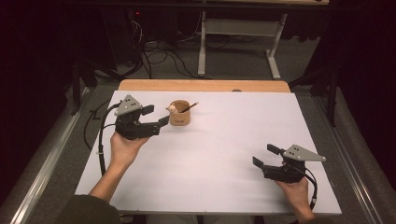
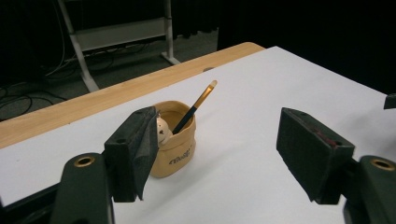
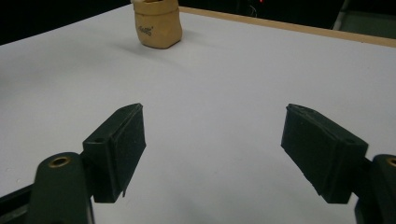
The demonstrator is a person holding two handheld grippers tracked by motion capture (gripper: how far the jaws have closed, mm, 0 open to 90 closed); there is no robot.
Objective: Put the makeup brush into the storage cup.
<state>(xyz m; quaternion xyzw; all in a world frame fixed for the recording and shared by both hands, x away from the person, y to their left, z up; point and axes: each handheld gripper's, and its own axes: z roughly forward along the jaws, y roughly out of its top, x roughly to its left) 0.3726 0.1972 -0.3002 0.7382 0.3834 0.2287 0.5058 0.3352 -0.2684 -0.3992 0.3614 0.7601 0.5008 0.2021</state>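
The white table carries a small tan pouch at its far left part, with a pencil leaning inside. The left gripper is just beside the pouch, jaws wide apart, holding nothing. The right gripper rests near right, also wide and empty.

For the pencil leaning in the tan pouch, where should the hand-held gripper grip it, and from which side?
Probably the bare upper shaft of the pencil, just below its tip, coming from above. It leans out over the rim of the tan pouch, its lower end is hidden inside, and the left hand-held gripper is open beside it.
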